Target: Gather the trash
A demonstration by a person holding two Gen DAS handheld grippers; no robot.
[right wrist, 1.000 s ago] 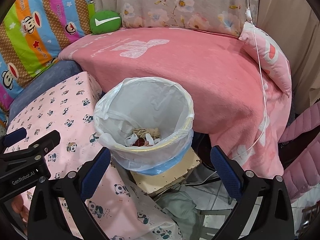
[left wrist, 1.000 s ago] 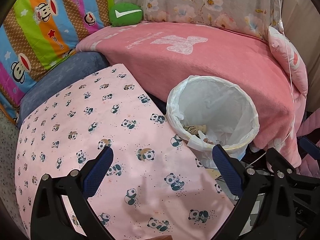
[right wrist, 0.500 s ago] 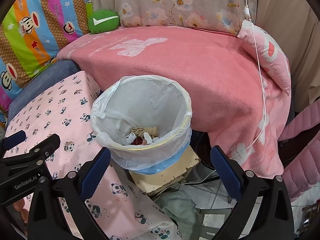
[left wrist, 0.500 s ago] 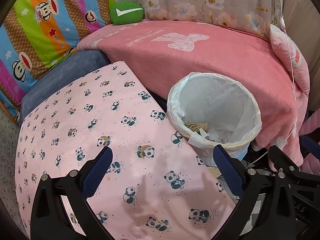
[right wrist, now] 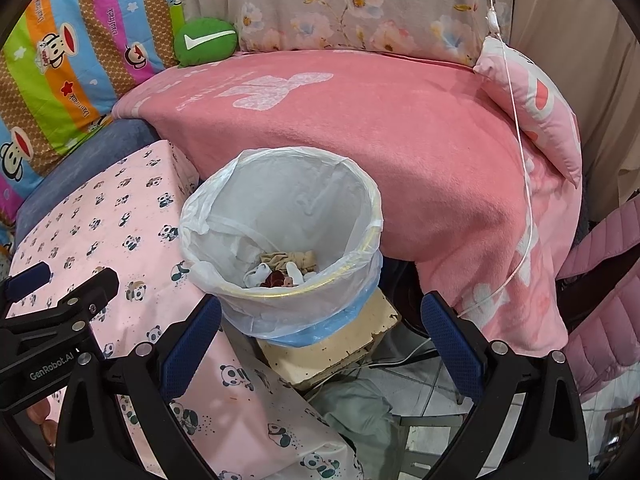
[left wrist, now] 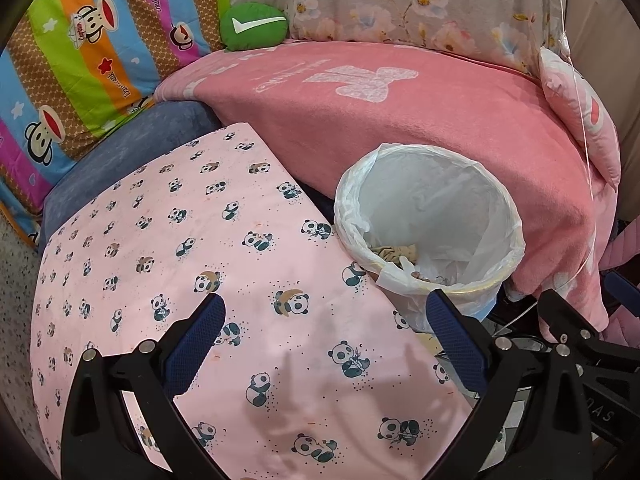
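**Both hand-held grippers empty over the table and bin**

A pink blanket (left wrist: 420,128) fills the upper middle of both views, draped over what looks like a bed or sofa, with a striped cartoon-monkey cushion (left wrist: 80,60) at the upper left and a floral cloth (right wrist: 360,4) along the top. The table (left wrist: 160,240), under a pink panda-print cover, takes up the lower left of the left wrist view.

The trash bin (right wrist: 280,240), lined with a white plastic bag, sits centre frame in the right wrist view, just beside the table's edge and in front of the blanket. It stands on a worn cream box (right wrist: 340,348). Inside, at the bottom, lies collected trash (right wrist: 288,270): crumpled tan, white and dark red scraps.

A small green cushion (left wrist: 254,26) with a white tick rests at the upper left.

The left hand-held gripper (left wrist: 324,338) hangs over the table cover with its jaws spread wide, nothing between them. The right hand-held gripper (right wrist: 320,338) is likewise wide apart and empty, framing the bin's near side.
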